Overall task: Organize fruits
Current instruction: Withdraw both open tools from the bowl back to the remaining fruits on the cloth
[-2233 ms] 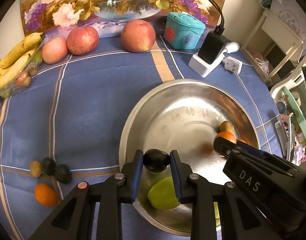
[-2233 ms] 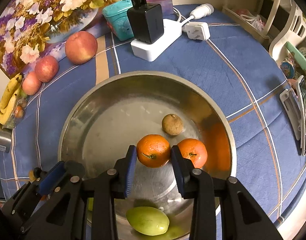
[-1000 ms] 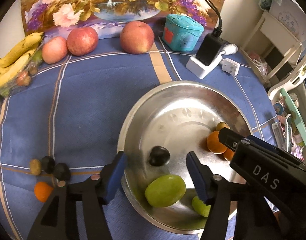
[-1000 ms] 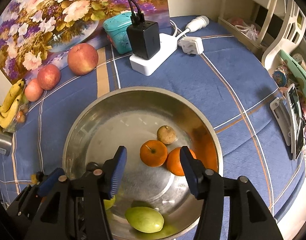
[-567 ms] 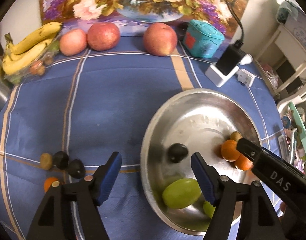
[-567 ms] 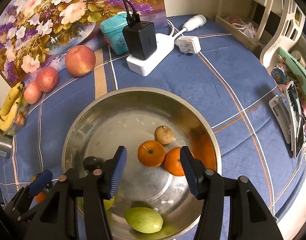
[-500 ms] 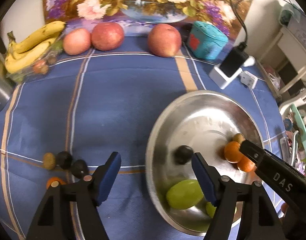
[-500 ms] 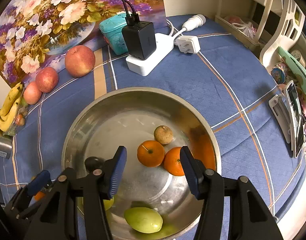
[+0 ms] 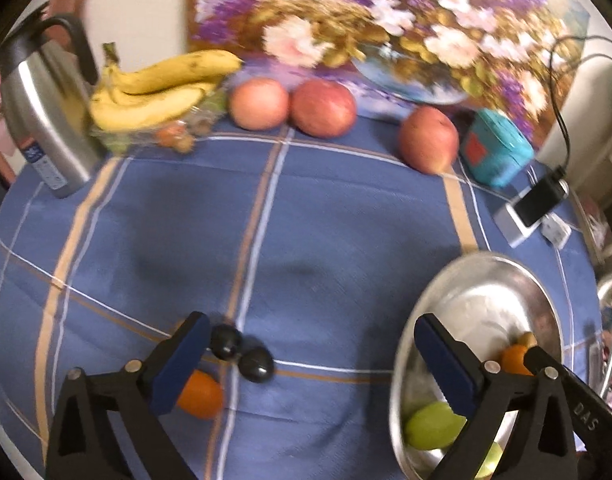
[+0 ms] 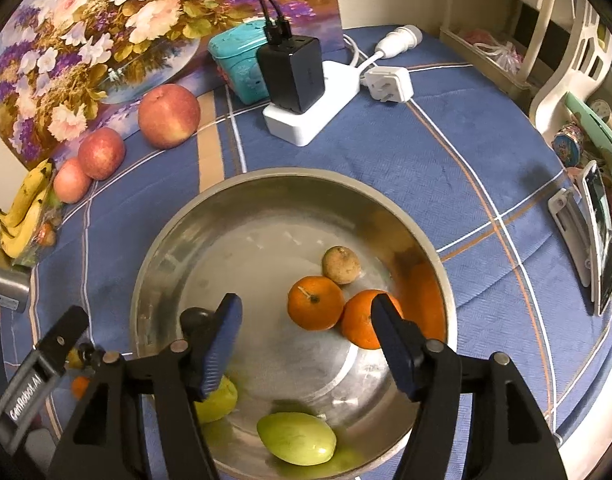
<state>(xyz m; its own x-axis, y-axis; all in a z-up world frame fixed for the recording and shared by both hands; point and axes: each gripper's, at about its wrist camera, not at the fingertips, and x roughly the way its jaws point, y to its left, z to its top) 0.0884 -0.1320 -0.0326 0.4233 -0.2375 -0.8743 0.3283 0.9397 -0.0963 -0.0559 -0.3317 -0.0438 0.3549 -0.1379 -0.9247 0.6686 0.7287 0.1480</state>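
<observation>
A steel bowl (image 10: 434, 248) holds two oranges (image 10: 316, 307), a small brown fruit (image 10: 341, 265), two green fruits (image 10: 295, 438) and a dark fruit (image 10: 195, 318). My right gripper (image 10: 306, 344) is open and empty above the bowl. My left gripper (image 9: 308, 354) is open and empty over the blue cloth, left of the bowl (image 9: 402, 360). Two dark fruits (image 9: 257, 364) and an orange (image 9: 199, 395) lie on the cloth by its left finger (image 9: 181, 356).
Three apples (image 9: 324, 108) and a bunch of bananas (image 9: 157, 88) line the back edge by a flower painting. A steel kettle (image 9: 45, 108) stands at the far left. A teal tin (image 10: 235, 62), a charger on a power strip (image 10: 293, 80) and phones (image 10: 598, 236) sit to the right.
Both grippers let go of their fruit into the bowl and opened. My left gripper has since swung left, away from the bowl, toward the loose fruits on the cloth. The right gripper has stayed put.
</observation>
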